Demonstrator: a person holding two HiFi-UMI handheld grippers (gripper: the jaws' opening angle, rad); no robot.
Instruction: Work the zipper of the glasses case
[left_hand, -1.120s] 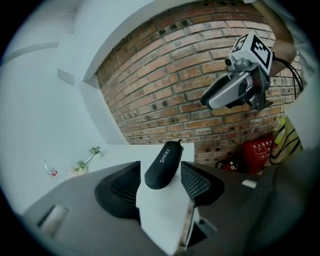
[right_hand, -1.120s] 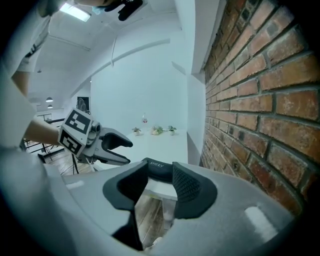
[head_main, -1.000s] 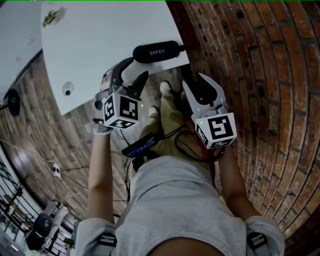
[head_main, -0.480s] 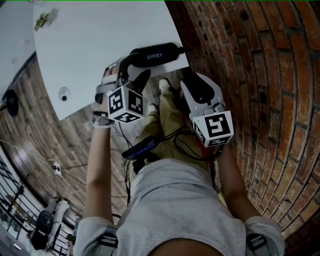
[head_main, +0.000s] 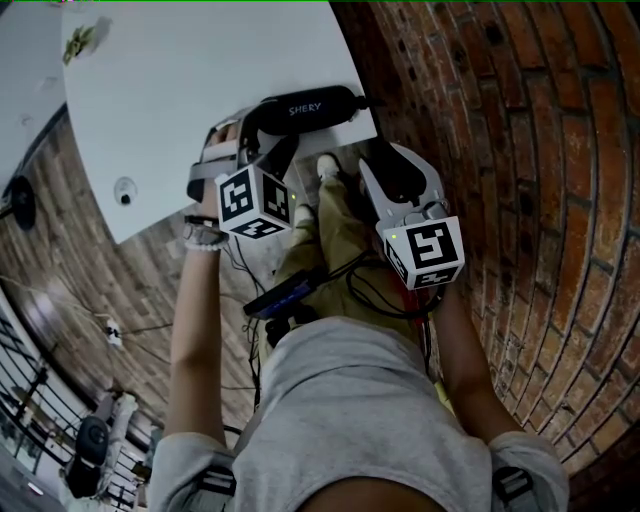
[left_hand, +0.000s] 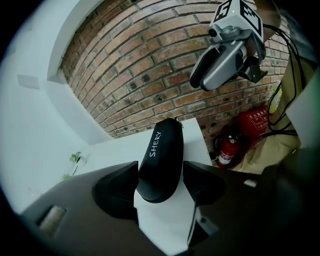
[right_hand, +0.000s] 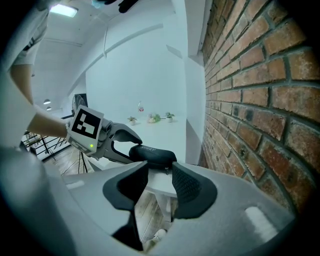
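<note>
A black glasses case (head_main: 305, 108) marked SHERY lies at the near corner of the white table (head_main: 200, 90). My left gripper (head_main: 268, 135) straddles the case's left end. In the left gripper view the case (left_hand: 161, 150) sits between the wide-spread jaws; they have just been opening and stand open around it. My right gripper (head_main: 395, 165) hangs off the table's edge just right of the case, open with nothing between its fingers. Through its jaws (right_hand: 159, 175) I see the case (right_hand: 152, 154), its zipper pull (right_hand: 167, 171) at the near end, and the left gripper (right_hand: 131, 149).
A brick wall (head_main: 520, 150) runs close along the right. A red fire extinguisher (left_hand: 227, 150) stands on the floor below the table corner. Cables and a small device (head_main: 285, 292) hang at the person's waist. Small plants (right_hand: 155, 118) sit at the table's far end.
My left gripper has moved forward onto the case's left end and rolled, its jaws now spread around the case. The right gripper has edged slightly closer to the table corner.
</note>
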